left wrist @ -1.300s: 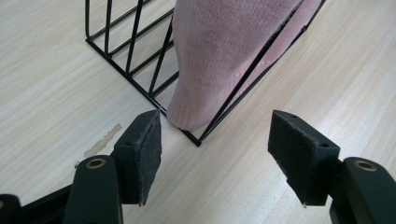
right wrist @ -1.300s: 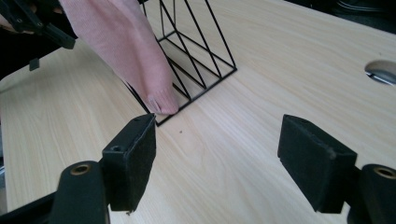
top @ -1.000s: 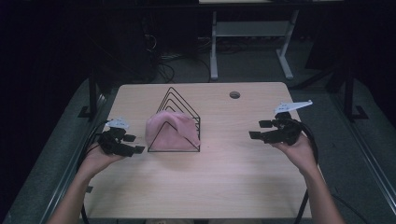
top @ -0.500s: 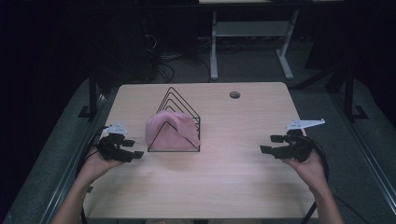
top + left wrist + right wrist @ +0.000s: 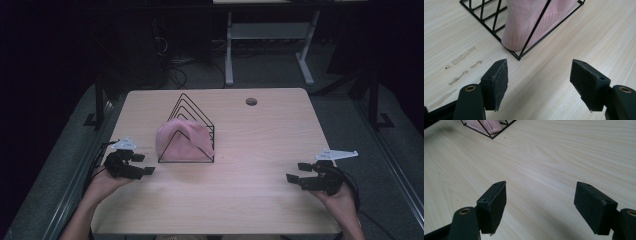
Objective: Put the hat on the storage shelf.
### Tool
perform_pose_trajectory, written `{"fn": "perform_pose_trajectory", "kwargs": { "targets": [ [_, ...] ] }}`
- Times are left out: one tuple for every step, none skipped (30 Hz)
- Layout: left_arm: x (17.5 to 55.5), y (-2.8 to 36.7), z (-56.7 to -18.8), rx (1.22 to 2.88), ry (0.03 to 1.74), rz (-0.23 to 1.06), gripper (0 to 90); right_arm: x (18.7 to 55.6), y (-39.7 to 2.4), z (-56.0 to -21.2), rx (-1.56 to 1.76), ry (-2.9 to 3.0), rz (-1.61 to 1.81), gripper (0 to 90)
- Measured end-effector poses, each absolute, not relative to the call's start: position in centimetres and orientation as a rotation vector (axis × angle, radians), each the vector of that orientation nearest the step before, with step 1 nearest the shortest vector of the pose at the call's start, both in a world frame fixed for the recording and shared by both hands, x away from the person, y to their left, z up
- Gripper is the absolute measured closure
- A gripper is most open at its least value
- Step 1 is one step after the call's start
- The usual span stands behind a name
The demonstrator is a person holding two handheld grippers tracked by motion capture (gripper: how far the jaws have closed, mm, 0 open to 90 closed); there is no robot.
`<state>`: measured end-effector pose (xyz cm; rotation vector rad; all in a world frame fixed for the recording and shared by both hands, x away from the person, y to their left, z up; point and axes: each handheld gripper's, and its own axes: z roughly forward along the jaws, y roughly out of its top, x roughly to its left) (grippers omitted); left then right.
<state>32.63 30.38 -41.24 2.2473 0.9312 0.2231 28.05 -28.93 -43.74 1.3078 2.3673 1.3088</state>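
Both grippers, left (image 5: 145,165) and right (image 5: 295,172), jaws apart and empty, have drawn back from the black wire rack (image 5: 192,131) holding pink knitted cloth (image 5: 182,140); placement looks finished.

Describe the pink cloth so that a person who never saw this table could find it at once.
Start from the wooden table and find the black wire rack left of its middle. The pink cloth sits inside that rack, bulging between the triangular wires. It is the one soft, coloured thing there; the rack and both grippers are black.
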Motion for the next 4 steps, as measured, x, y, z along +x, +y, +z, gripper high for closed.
{"fn": "perform_pose_trajectory", "kwargs": {
  "targets": [
    [32.2, 30.4, -41.2, 2.240, 0.930, 0.238, 29.6, 27.3, -29.0, -43.9, 1.304, 2.349, 1.321, 25.4],
    [32.2, 30.4, -41.2, 2.240, 0.930, 0.238, 29.4, 27.3, -29.0, -43.9, 1.304, 2.349, 1.321, 25.4],
    [32.0, 30.4, -41.1, 2.231, 0.931, 0.243, 29.4, 26.9, -29.0, -44.0, 1.304, 2.337, 1.333, 25.0],
    [31.8, 30.3, -41.2, 2.225, 0.935, 0.248, 29.3, 26.2, -28.7, -44.1, 1.297, 2.315, 1.344, 23.8]
  ]
}}
